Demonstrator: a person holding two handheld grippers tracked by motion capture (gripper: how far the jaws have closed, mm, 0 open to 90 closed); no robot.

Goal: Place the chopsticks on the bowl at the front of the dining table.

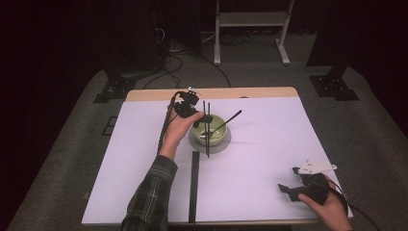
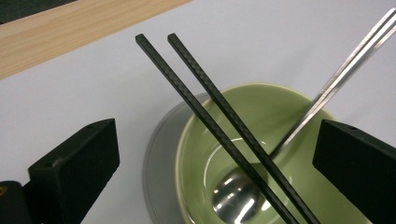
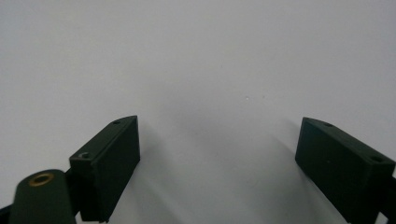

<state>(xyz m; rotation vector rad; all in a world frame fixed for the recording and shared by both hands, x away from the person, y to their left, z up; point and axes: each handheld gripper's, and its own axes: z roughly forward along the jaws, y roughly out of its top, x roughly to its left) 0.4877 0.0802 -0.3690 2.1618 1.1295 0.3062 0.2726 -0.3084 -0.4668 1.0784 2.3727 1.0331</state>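
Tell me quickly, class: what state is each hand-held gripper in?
Left hand-held gripper: open, holding nothing, jaws either side of the bowl.
Right hand-held gripper: open, holding nothing.

Dim, dark surroundings; the lit table (image 1: 250, 187) looks soft, with faint shadows.

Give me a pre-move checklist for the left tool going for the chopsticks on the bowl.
1. Left tool open: ok.
2. Chopsticks between its jaws, untouched: ok.
3. Chopsticks side by side across the green bowl: ok.
4. Spoon leaning in the bowl, handle passing under the chopsticks: not ok, may shift.
5. Bowl sitting on grey plate: ok.
6. Right tool open, far from the bowl: ok.
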